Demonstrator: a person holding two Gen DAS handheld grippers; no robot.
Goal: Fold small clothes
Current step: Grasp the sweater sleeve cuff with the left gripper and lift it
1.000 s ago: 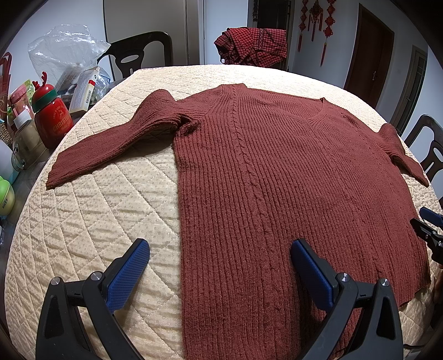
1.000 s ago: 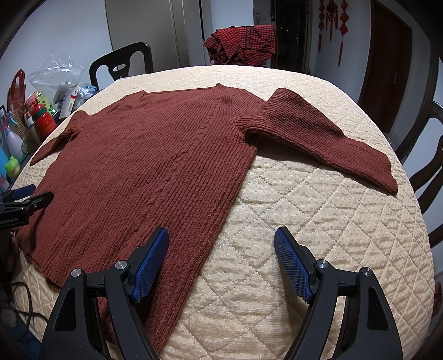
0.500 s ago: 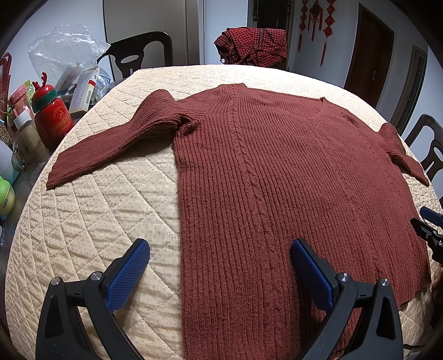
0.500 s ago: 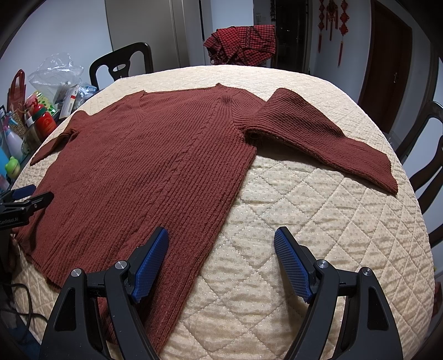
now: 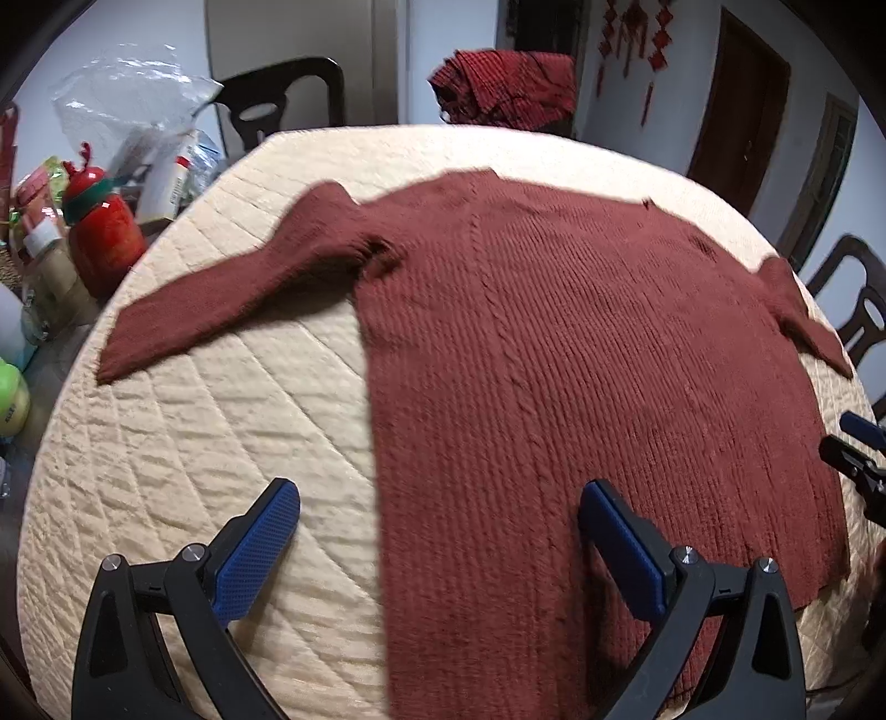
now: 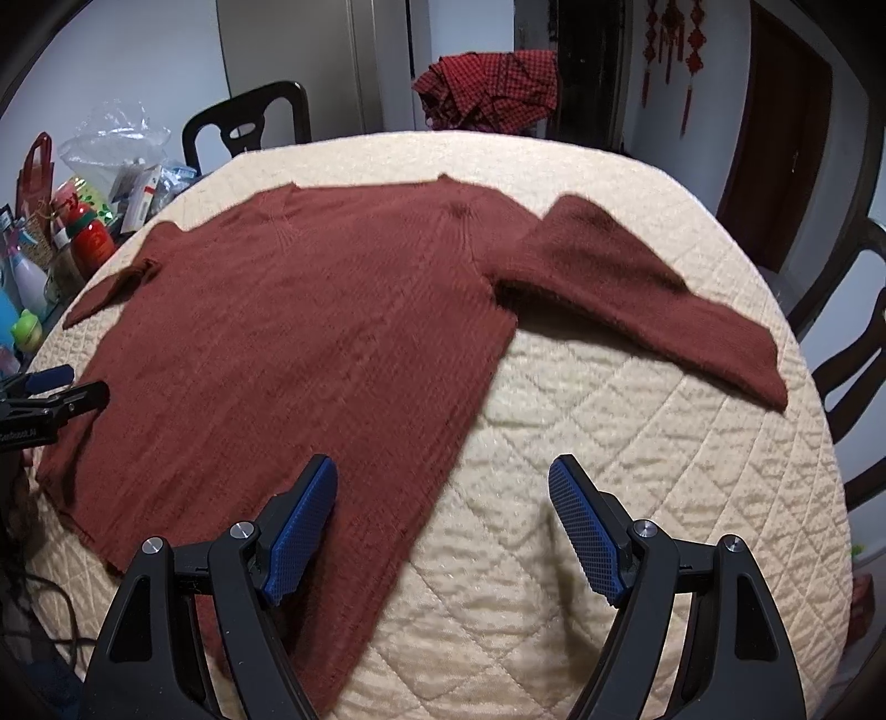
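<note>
Lying flat and spread out on a cream quilted table (image 5: 183, 443), a rust-red knitted sweater (image 5: 581, 360) has both sleeves extended. The left gripper (image 5: 437, 531) and right gripper (image 6: 443, 509) hover above its hem, apparently clear of it, jaws wide apart, gripping nothing.

Home dining room; quilted table (image 5: 183, 443); chairs (image 6: 249, 119); red knot hangings (image 6: 667, 39)

Bare quilted table (image 5: 183, 443) lies open along its near edge on both sides of the sweater (image 5: 581, 360), while bottles and a plastic bag (image 5: 127, 105) crowd its left edge.
</note>
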